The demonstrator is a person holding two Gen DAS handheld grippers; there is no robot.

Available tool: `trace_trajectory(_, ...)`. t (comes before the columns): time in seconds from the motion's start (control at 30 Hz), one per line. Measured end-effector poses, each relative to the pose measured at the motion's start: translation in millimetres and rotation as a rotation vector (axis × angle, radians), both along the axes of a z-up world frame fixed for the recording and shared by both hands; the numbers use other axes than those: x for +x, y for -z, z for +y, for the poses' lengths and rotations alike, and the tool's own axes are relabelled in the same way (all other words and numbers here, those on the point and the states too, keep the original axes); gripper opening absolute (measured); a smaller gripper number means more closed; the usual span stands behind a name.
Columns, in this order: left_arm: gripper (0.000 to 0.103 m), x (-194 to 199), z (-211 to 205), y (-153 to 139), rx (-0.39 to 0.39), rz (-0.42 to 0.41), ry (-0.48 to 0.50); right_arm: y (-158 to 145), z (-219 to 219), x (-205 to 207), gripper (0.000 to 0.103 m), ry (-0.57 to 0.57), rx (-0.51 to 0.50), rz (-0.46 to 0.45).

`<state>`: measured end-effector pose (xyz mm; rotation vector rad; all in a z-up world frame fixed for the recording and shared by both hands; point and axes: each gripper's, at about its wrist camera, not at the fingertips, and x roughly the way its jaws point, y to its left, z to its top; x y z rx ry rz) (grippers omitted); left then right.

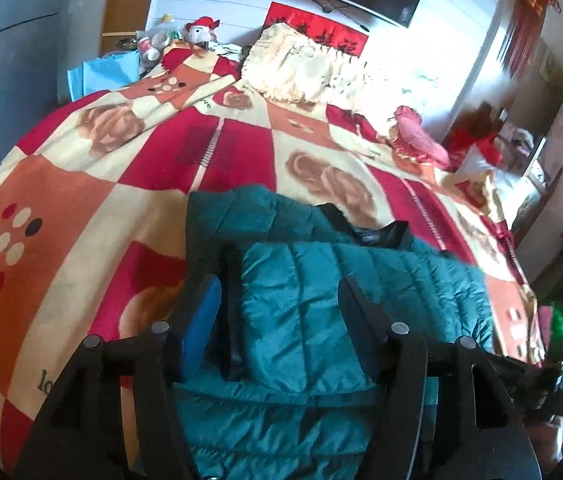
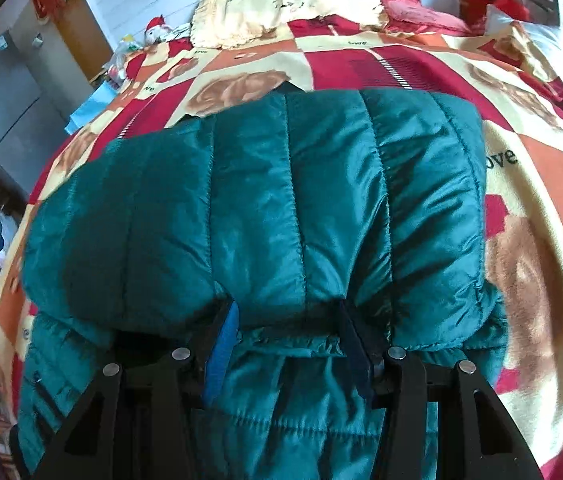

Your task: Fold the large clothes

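A teal quilted puffer jacket (image 1: pixel 321 288) lies on the bed, partly folded over itself, with a black lining showing at its collar. It also fills the right wrist view (image 2: pixel 265 200). My left gripper (image 1: pixel 279 292) is open, its fingers spread over the jacket's near fold. My right gripper (image 2: pixel 289 320) is open too; its fingertips (image 2: pixel 227 332) are tucked under the edge of the folded-over upper layer. Whether either gripper pinches fabric is hidden by the cloth.
The bed is covered by a red, orange and cream patterned blanket (image 1: pixel 81 184). A cream fringed pillow (image 1: pixel 301 64) and a pink cushion (image 1: pixel 417 136) lie at the head. A plush toy (image 1: pixel 201 30) and clutter sit at the far left corner. A grey cabinet (image 2: pixel 1 92) stands left.
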<state>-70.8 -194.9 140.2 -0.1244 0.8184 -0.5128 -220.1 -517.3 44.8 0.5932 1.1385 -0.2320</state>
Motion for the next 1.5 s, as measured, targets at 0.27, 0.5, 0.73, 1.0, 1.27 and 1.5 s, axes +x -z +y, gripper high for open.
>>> trace_trajectory(0.27, 0.061, -3.6, -12.1, 23.6, 0.093, 0.034, 0.011, -55.6, -49.0, -6.8, 0.049, 0.144, -0.052, -0.126)
trace_trajectory(0.5, 0.061, 6.6, -34.8, 60.1, 0.203, 0.077, 0.017, -30.0, -58.4, 26.4, 0.049, 0.137, -0.080, -0.060)
trace_trajectory(0.73, 0.061, 45.6, -64.5, 67.7, 0.246, 0.033, -0.008, 3.4, -74.7, 47.4, 0.049, 0.180, -0.120, -0.027)
trace_trajectory(1.0, 0.061, 73.9, -87.4, 73.5, 0.292, -0.002, 0.024, 31.3, -108.3, 42.5, 0.049, 0.285, -0.131, 0.028)
trace_trajectory(1.27, 0.061, 45.3, -48.7, 35.8, 0.173, -0.030, 0.025, -22.3, -103.3, 15.6, 0.049, 0.242, -0.115, -0.083)
trace_trajectory(1.5, 0.071, 36.7, -60.3, 37.1, 0.185, -0.027, 0.041, -34.4, -79.4, -3.2, 0.049, 0.126, -0.120, -0.011)
